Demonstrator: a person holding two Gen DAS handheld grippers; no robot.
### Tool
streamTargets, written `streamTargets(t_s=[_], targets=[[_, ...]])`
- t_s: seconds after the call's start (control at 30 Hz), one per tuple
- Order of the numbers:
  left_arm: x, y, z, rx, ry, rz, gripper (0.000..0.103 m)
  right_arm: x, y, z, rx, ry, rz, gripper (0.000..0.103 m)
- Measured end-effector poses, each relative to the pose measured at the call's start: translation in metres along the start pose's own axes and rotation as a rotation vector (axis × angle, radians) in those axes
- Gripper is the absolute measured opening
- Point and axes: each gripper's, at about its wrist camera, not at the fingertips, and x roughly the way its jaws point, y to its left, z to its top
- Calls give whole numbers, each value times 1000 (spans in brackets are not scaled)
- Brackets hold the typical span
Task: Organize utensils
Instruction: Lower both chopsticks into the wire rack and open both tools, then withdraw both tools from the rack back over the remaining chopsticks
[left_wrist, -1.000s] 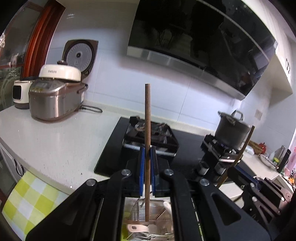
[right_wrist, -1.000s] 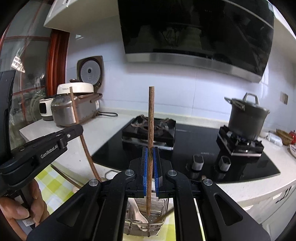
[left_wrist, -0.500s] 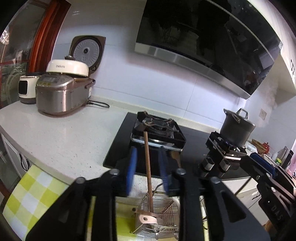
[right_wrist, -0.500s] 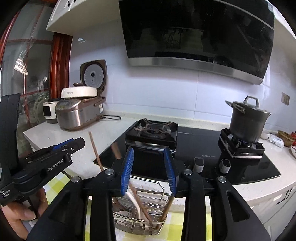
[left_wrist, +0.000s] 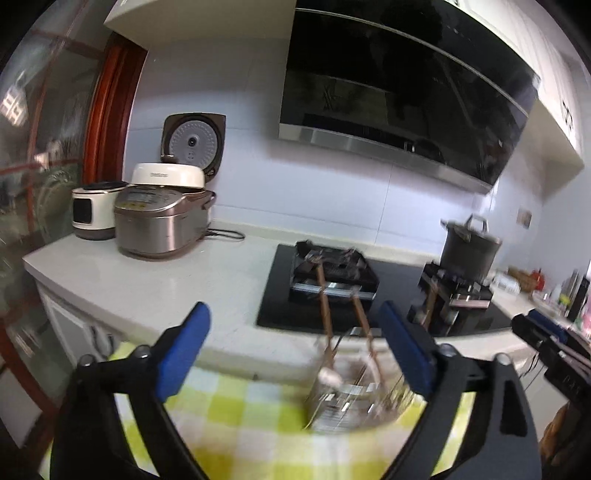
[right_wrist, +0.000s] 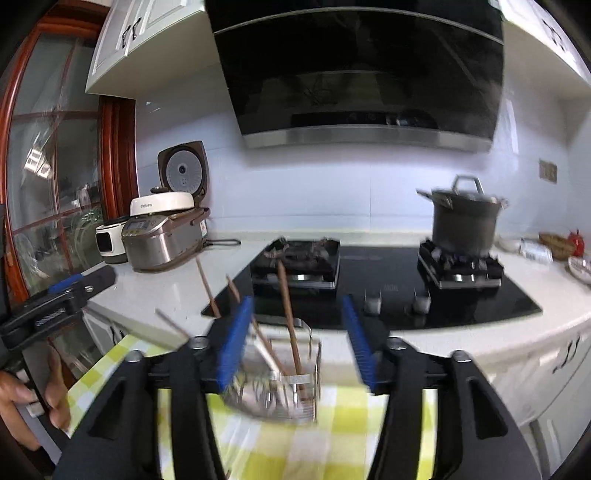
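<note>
Claws (left_wrist: 295, 350) (right_wrist: 295, 339) just opened; utensils (right_wrist: 290, 321) now in basket (right_wrist: 310, 384).

1. The wire utensil basket (left_wrist: 354, 402) is smeared by motion in the left wrist view; its wires run together and its base cannot be made out.
2. The wooden-handled utensils (left_wrist: 325, 314) blur where they enter the basket, so their heads cannot be told apart.
3. In the right wrist view the basket's left side is hidden behind a blue finger pad (right_wrist: 234, 345).
4. The checked cloth (right_wrist: 325, 439) is cut off by the bottom edge.
5. The clutter at the counter's far right (left_wrist: 532, 280) is too small to identify.
6. The left gripper (right_wrist: 55, 299) is partly cut off by the left edge there.
</note>
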Motion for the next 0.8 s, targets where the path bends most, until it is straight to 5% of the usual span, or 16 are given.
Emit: streamTargets(t_s=[0.3, 0.8], targets=[[-40, 24, -79, 72, 143, 52, 98, -22, -12, -95, 112, 143, 28, 72], [-50, 69, -206, 21, 362, 78, 98, 0, 37, -201, 120, 396, 71, 73]])
